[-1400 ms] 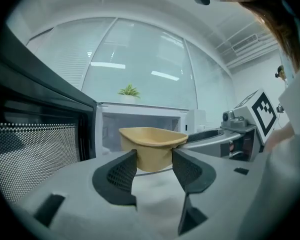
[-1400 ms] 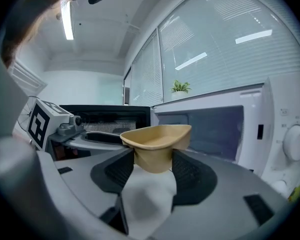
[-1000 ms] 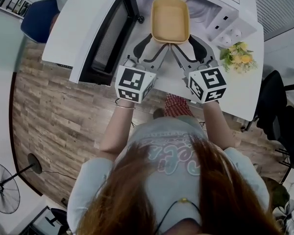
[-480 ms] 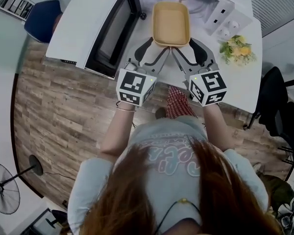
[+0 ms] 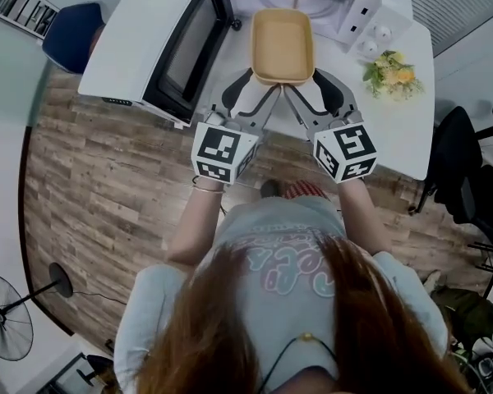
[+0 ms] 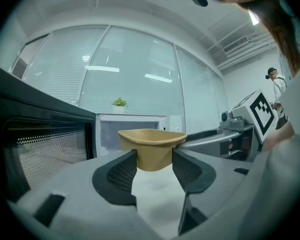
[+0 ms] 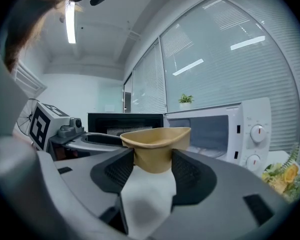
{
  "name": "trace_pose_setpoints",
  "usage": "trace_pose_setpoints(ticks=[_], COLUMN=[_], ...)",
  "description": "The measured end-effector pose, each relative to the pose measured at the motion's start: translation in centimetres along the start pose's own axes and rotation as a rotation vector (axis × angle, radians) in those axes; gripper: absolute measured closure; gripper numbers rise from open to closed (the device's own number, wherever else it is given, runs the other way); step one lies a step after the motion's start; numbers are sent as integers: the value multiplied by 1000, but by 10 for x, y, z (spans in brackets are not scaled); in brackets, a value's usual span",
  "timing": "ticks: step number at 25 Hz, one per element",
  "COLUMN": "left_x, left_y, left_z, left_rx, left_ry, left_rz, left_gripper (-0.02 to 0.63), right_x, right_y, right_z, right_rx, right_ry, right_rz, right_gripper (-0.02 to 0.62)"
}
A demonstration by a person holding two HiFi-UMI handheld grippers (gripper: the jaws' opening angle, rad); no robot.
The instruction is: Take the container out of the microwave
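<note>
- Person point(image 5: 292, 302) seen from above, long hair and pale shirt nearest the head camera, both forearms stretched forward over the wood floor point(image 5: 90, 187).
- Marker cubes next: the left cube point(image 5: 224, 150) and the right cube point(image 5: 345, 150) sit level with each other, near the desk point(image 5: 398, 130) edge.
- Left tongs point(image 5: 257, 84) point(image 6: 154, 159): clenched on the near left corner of the container point(image 5: 283, 43) point(image 6: 151, 144). Both dark pads press its tan wall just under the rim.
- Right tongs point(image 5: 308, 84) point(image 7: 152, 161): clenched on the near right corner of the same container point(image 7: 155, 139), with pads against the wall on either side.
- Container: tan, rectangular, empty and upright. It is carried off the surface between the two tongs, in front of the microwave point(image 5: 345, 11) point(image 7: 240, 129), with its far end near the mouth of the cavity.
- Microwave: white, standing on the desk. Its door point(image 5: 189, 48) point(image 6: 40, 149) is swung open to the left, and the cavity behind the container is lit.
- Flowers point(image 5: 389, 72) point(image 7: 282, 176): yellow bunch on the desk, to the right of the microwave's dials.
- Potted plant point(image 6: 120, 102) point(image 7: 186, 99): small, seen above the microwave's top.
- Farther out: blue chair point(image 5: 70, 31) beyond the desk at left, black chair point(image 5: 468, 179) at right, fan point(image 5: 6, 322) on the floor at lower left. Blinds point(image 6: 135, 74) cover the big windows behind.
</note>
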State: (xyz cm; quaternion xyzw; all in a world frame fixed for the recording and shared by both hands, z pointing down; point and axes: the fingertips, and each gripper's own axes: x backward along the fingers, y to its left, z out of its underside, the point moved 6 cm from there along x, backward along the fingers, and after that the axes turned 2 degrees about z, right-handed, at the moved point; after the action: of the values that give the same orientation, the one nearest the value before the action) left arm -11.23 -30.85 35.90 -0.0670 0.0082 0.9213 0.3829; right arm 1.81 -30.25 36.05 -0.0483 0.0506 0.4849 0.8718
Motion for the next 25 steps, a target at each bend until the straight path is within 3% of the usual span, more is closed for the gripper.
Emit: trace_pose_setpoints(ticks=[12,25], left_x=[22,63], left_y=[-30,-95], left_z=[-5,-16], left_rx=[-4,-15], left_ry=[-4,-14], left_rz=[-31,-63], left_gripper=[388,388], right_x=[32,102], right_y=[11,32], right_z=[-3,-6], right_rx=[-2,16], right_ry=[-18,-48], right_rz=[-34,-67], right_gripper=[359,362])
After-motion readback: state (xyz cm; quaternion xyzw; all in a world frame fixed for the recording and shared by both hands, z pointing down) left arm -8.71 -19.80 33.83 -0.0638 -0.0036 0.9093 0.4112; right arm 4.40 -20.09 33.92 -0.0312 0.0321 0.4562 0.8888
